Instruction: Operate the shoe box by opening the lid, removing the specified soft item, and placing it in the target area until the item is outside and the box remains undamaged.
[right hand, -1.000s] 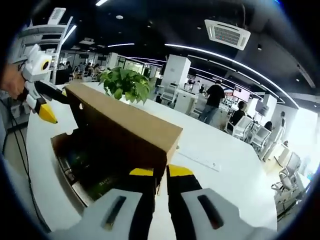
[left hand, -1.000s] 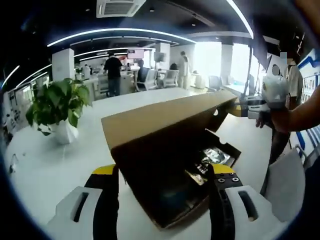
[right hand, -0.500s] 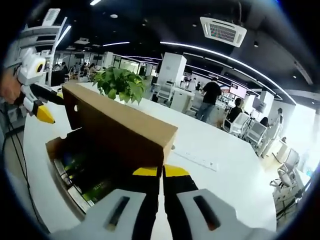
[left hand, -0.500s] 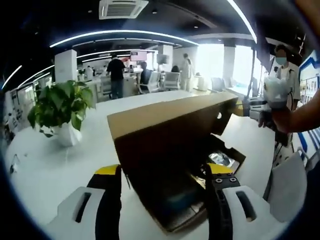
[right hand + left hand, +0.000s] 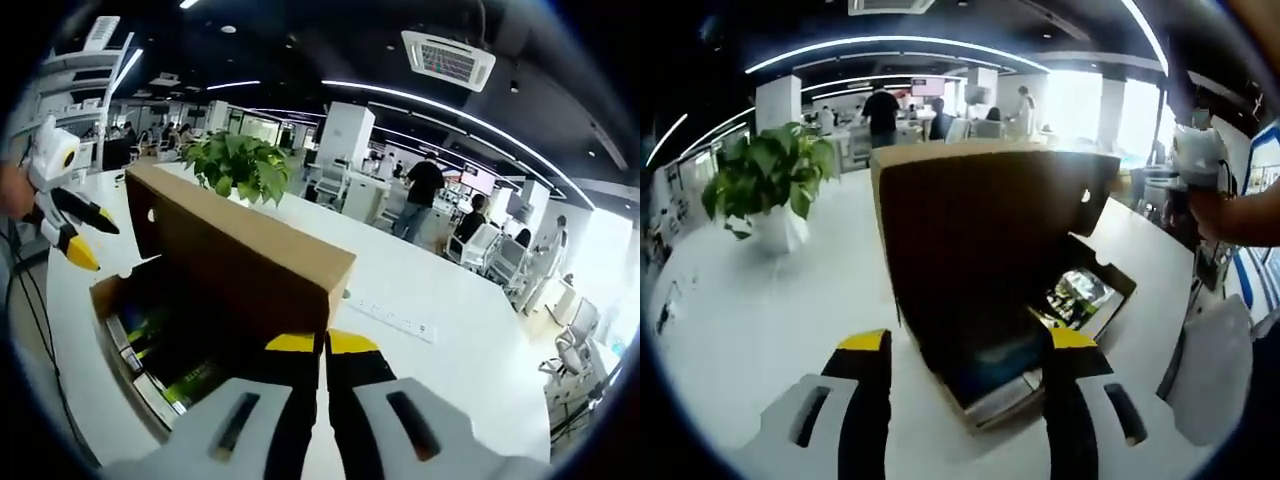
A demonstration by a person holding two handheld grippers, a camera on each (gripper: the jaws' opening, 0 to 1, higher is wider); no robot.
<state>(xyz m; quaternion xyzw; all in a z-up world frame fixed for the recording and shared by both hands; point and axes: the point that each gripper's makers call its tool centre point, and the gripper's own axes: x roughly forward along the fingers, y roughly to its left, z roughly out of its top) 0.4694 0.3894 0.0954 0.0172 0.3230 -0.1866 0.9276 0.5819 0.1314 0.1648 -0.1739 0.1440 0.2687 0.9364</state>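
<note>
Brown cardboard lid [image 5: 240, 255] is standing raised over the open shoe box [image 5: 1080, 320] on a white table [image 5: 760, 320], the right gripper [image 5: 322, 345] pinching the lid's front edge between jaws pressed together. In the left gripper view, the left gripper [image 5: 965, 345] is hovering at the near end of the box with its yellow-tipped jaws spread apart and holding nothing, the lid's dark inner face rising just ahead of it. Inside the box, a glossy, colourfully printed item [image 5: 1075, 295] is lying against the floor, likely the soft item to be removed, though its exact nature cannot be made out.

Judged from this moment, the opening step is nearly complete: the lid is best held steady near upright rather than forced further back, which could tear the hinge fold. The free left gripper looks best placed to be reaching down between the side walls and taking the item by a loose edge, keeping off the cardboard flaps.

Bare tabletop is lying open on both sides of the box, while a potted plant [image 5: 765, 190] is standing well apart beyond it.
</note>
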